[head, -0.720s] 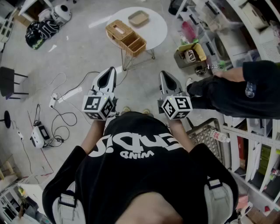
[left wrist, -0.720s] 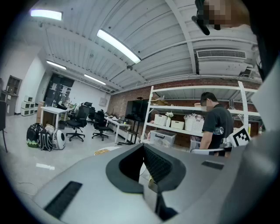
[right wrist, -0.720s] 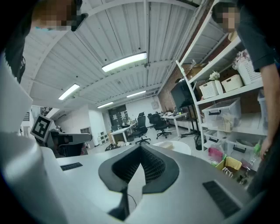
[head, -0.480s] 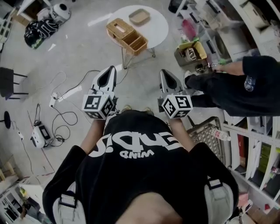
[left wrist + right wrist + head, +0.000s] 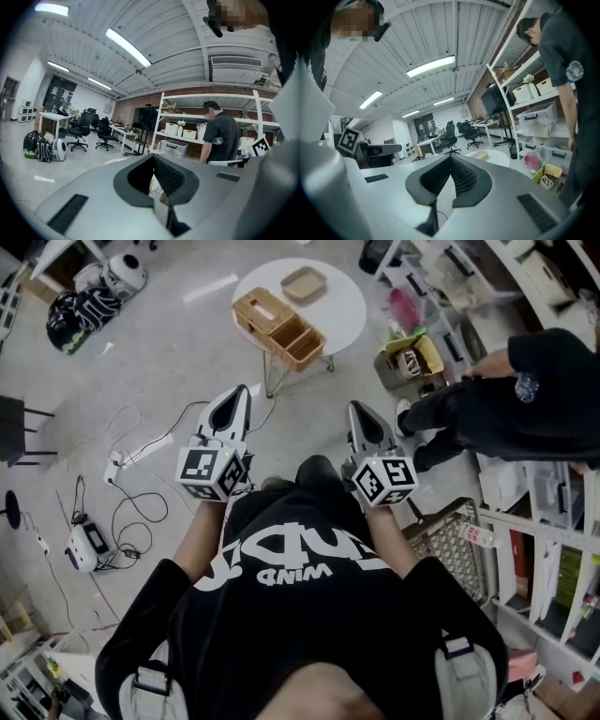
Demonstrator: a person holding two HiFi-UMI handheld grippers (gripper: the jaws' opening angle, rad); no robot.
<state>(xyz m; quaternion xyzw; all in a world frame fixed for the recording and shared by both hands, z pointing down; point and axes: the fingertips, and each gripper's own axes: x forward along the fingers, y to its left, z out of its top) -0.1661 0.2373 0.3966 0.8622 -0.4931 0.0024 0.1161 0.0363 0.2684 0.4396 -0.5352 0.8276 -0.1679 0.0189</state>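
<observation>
Both grippers are held out at chest height in front of the person, pointing forward across the room. My left gripper (image 5: 240, 392) is shut, its jaws meeting at the tip (image 5: 152, 157) with nothing between them. My right gripper (image 5: 356, 409) is shut and empty too (image 5: 450, 158). Neither touches anything. Ahead of them, beyond bare floor, stands a round white table (image 5: 349, 307). It carries a wooden divided basket (image 5: 279, 324) and a tan tray (image 5: 305, 282).
A bystander in black (image 5: 525, 409) bends over by the white shelving (image 5: 553, 521) on the right. A wire basket (image 5: 448, 542) sits on the floor near the right gripper. Cables and a power strip (image 5: 141, 443) lie at the left, and backpacks (image 5: 75, 306) at the far left.
The bystander on the right has shifted and leans further toward the shelves. Both grippers stay shut and have hardly moved.
</observation>
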